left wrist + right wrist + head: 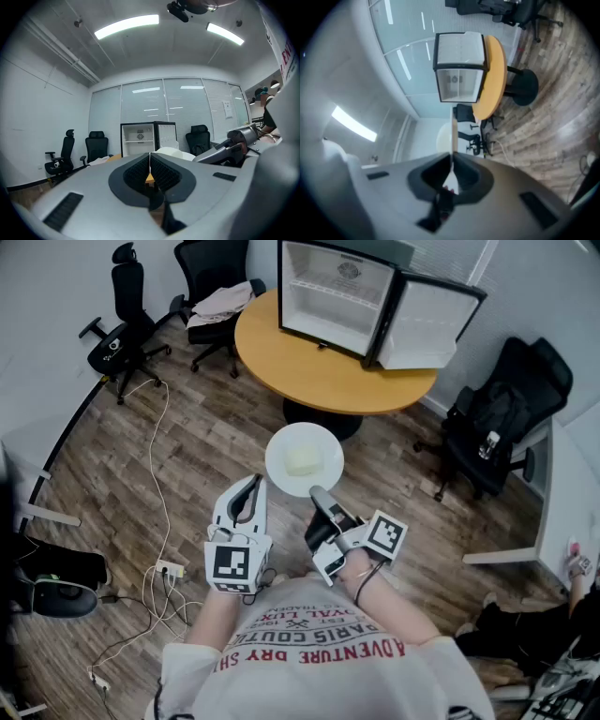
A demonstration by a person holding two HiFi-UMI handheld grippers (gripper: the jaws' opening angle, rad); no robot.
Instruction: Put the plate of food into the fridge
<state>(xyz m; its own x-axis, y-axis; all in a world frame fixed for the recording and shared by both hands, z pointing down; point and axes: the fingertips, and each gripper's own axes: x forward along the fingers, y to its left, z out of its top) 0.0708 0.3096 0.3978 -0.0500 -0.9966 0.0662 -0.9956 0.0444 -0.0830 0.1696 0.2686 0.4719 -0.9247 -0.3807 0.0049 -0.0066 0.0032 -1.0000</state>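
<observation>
A white plate (304,459) carrying a pale block of food (302,462) hangs above the wood floor, held by its near rim in my right gripper (322,496), which is shut on it. In the right gripper view the plate (453,133) shows edge-on between the closed jaws of that gripper (452,161). My left gripper (255,486) hovers just left of the plate, shut and empty (150,161). Ahead, the small black fridge (337,298) stands on the round wooden table (319,367) with its door (427,324) swung open to the right and its white inside bare.
Black office chairs (127,320) stand left of the table, one with cloth on it (220,304), and another (502,413) stands to the right. A white cable and a power strip (169,568) lie on the floor at left. A white desk (553,512) is at right.
</observation>
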